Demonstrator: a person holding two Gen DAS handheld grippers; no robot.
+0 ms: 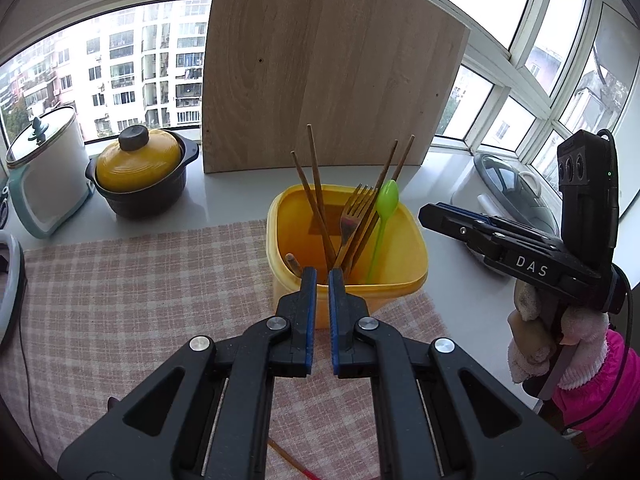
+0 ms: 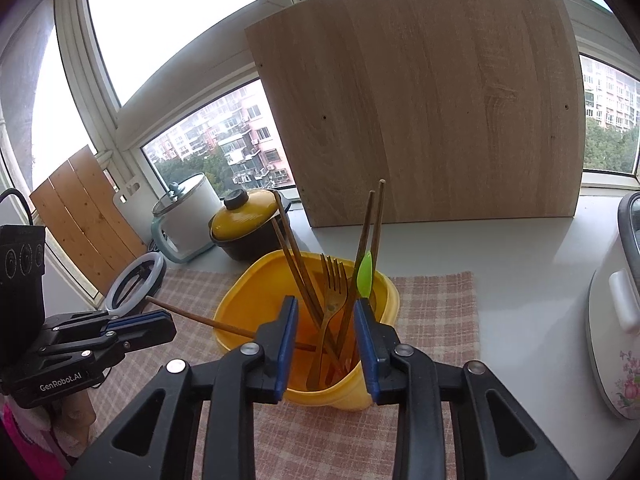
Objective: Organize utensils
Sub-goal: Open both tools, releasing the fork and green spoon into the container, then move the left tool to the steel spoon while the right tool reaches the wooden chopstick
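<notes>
Right wrist view: chopstick end behind right claw.

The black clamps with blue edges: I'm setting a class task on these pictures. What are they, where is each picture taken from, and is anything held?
Each clamp is a hand-held gripper with two fingers and a camera looking along them; a person holds one in each hand. One picture looks out from the left gripper, shut and empty. The other looks out from the right gripper, open and empty. On the checked cloth stands a yellow container holding chopsticks, a fork and a green spoon.
</notes>
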